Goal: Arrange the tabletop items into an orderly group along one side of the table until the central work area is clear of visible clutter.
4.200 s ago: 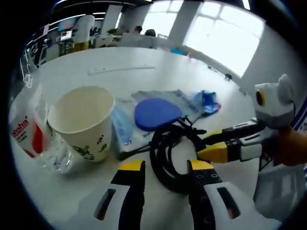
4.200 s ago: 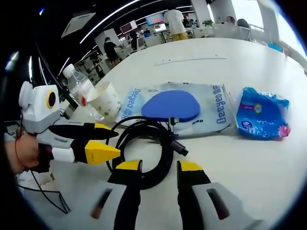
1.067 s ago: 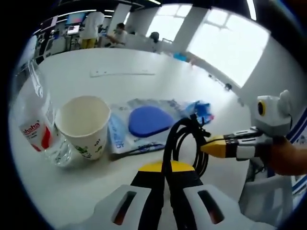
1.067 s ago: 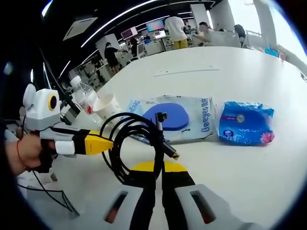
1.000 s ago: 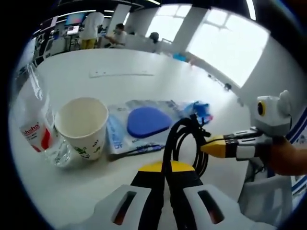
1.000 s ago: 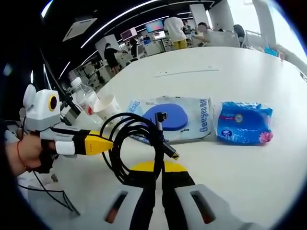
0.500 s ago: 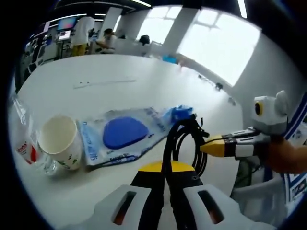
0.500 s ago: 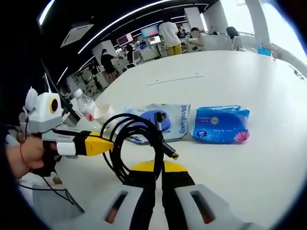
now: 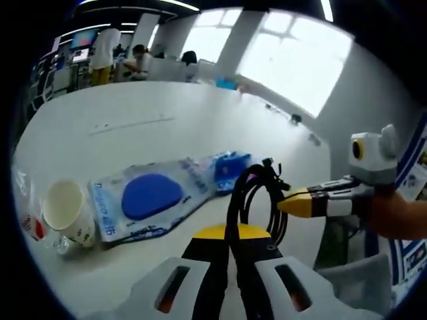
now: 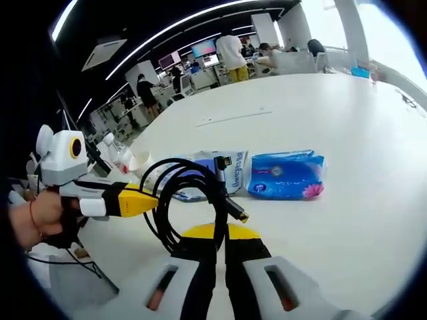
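Both pairs of jaws are pressed together on the black coiled cable (image 9: 257, 200) — the left gripper (image 9: 231, 235) and the right gripper (image 10: 215, 235) lift it between them above the white table (image 9: 167, 127). Beyond lie a clear pouch (image 9: 150, 199), a blue packet (image 10: 285, 175) and a paper cup (image 9: 67, 210).

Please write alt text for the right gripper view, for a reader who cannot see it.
The right hand-held gripper is shut on a coiled black cable above a white table, and the left hand-held gripper pinches the coil's other side. Behind the coil lie a blue tissue pack, a wet-wipes pack, a paper cup and a plastic bottle.
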The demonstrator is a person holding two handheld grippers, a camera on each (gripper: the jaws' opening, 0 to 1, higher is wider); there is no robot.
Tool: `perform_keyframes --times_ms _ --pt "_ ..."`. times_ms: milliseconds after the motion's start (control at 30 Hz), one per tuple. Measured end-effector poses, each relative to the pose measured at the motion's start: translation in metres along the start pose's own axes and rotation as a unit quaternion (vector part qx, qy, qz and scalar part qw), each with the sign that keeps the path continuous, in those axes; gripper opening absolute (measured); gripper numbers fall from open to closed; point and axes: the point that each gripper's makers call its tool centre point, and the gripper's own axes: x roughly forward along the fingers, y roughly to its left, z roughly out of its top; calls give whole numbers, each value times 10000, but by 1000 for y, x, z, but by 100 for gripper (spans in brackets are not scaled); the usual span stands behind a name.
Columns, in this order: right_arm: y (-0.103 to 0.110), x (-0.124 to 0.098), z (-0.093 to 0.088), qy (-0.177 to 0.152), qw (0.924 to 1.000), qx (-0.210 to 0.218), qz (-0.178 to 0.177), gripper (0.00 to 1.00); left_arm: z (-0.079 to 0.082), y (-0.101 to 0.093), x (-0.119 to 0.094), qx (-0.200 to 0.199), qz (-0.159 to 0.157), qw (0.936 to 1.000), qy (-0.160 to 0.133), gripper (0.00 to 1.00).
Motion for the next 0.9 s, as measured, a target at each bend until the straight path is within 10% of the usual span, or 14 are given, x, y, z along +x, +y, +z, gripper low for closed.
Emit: perform_keyframes --times_ms 900 --pt "-37 -13 -1 151 9998 129 -34 0 1 -24 31 -46 -96 9999 134 0"
